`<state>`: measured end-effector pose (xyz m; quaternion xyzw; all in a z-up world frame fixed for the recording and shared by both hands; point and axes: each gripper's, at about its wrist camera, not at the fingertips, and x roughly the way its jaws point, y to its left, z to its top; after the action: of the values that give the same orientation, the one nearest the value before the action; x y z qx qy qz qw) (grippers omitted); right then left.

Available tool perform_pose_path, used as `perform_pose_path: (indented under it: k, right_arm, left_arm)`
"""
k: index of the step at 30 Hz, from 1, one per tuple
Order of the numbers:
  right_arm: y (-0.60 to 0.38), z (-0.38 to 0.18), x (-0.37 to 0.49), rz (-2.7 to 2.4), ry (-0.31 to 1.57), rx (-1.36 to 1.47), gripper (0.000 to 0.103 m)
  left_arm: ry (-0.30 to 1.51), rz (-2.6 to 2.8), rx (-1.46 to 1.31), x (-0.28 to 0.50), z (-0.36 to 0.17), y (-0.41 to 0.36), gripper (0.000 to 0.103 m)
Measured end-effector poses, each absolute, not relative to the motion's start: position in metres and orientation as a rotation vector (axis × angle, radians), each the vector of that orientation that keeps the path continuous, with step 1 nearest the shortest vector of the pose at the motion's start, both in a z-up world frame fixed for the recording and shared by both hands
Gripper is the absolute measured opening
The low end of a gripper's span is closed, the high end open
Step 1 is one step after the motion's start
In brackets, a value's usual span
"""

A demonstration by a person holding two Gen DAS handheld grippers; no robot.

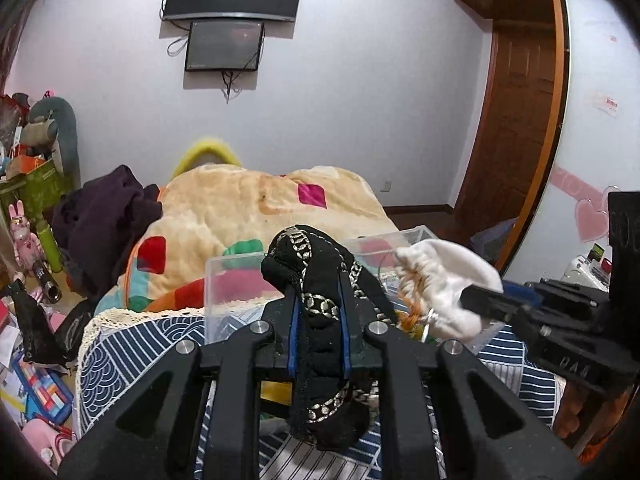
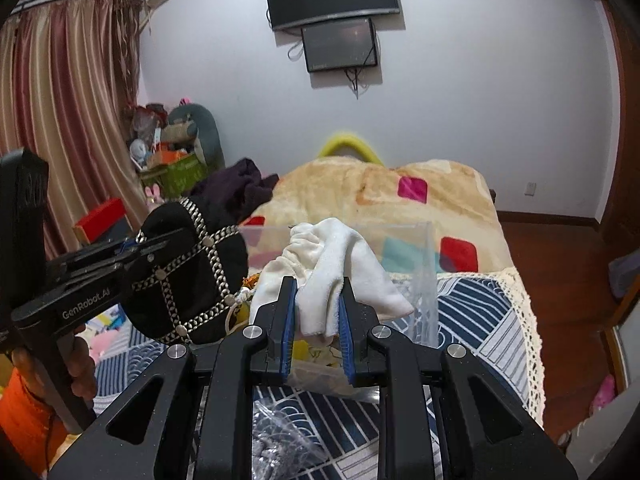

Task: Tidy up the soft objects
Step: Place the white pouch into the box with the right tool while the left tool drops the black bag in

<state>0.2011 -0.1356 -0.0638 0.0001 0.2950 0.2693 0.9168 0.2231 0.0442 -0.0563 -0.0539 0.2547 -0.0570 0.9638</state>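
Observation:
My left gripper [image 1: 319,300] is shut on a black soft pouch with silver chain trim [image 1: 320,272], held above the bed. The same pouch [image 2: 188,276] shows at the left of the right wrist view, clamped in the left gripper [image 2: 160,246]. My right gripper [image 2: 318,300] is shut on a white drawstring cloth bag [image 2: 340,256], held over a clear plastic box [image 2: 420,280]. In the left wrist view the white bag [image 1: 444,276] hangs in the right gripper [image 1: 480,300], just right of the black pouch and over the clear box [image 1: 228,288].
The box stands on a blue-and-white patterned bedspread [image 2: 480,308] with a lace edge. A patchwork blanket [image 1: 248,208] and a dark purple garment [image 1: 104,216] lie further back. Clutter covers the floor at left [image 1: 32,360]. A wooden door [image 1: 520,120] stands right.

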Motion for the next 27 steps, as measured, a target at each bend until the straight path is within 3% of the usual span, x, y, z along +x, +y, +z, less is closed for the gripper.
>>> perform_pose_path:
  k: [16, 19, 22, 27]
  right_arm:
    - [-0.127, -0.088, 0.211, 0.532, 0.703, -0.058, 0.021]
    - [-0.126, -0.087, 0.210, 0.523, 0.709, -0.070, 0.022]
    - [-0.127, -0.084, 0.210, 0.518, 0.711, -0.072, 0.025]
    - [-0.135, -0.072, 0.201, 0.504, 0.677, -0.055, 0.045]
  left_arm:
    - [0.703, -0.052, -0.112, 0.261, -0.106, 0.046, 0.019]
    - [0.721, -0.049, -0.096, 0.261, -0.104, 0.045, 0.025]
    - [0.732, -0.060, -0.086, 0.256, -0.099, 0.045, 0.039]
    - [0.707, -0.081, -0.044, 0.238, -0.085, 0.038, 0.051]
